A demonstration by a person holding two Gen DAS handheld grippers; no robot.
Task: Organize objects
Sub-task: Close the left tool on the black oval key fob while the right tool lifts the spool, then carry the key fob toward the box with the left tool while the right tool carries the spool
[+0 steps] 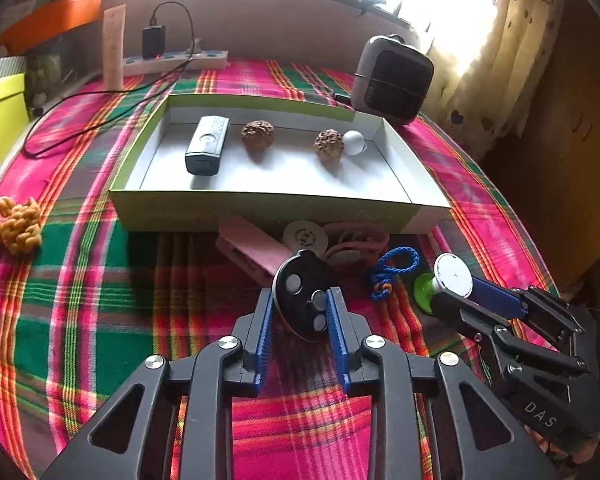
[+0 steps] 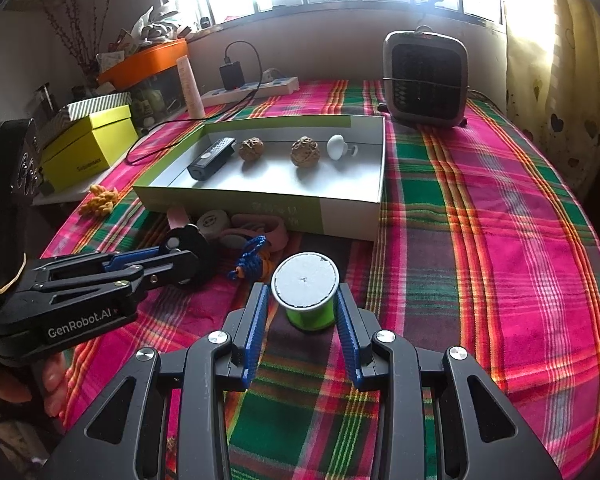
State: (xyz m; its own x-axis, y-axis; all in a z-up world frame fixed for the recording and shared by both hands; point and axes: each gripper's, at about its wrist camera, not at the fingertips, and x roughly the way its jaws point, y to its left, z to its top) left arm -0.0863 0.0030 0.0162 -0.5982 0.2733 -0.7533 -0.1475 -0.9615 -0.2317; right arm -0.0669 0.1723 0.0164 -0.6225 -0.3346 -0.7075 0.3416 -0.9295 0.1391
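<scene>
My left gripper (image 1: 300, 292) is shut on a black oval disc (image 1: 300, 280) with silver studs, held tilted just above the plaid cloth. The same gripper (image 2: 180, 258) shows at the left of the right wrist view. My right gripper (image 2: 302, 286) is shut on a green spool (image 2: 310, 314) with a white cap. A shallow white-and-green box (image 1: 276, 208) lies beyond both and holds a dark remote (image 1: 208, 146), two walnuts (image 1: 258, 133) and a white knob (image 1: 354, 142). In front of the box lie a pink clip (image 1: 252, 248), a cream disc (image 1: 305, 236), pink straps (image 1: 356, 240) and a blue cord (image 1: 392, 268).
An orange knitted piece (image 1: 16, 226) lies on the cloth at the left. A small heater (image 2: 426, 76) and a power strip (image 2: 252, 90) with a charger stand at the back. A yellow box (image 2: 88, 146) sits off the left edge. A hand (image 2: 20, 384) grips the left gripper.
</scene>
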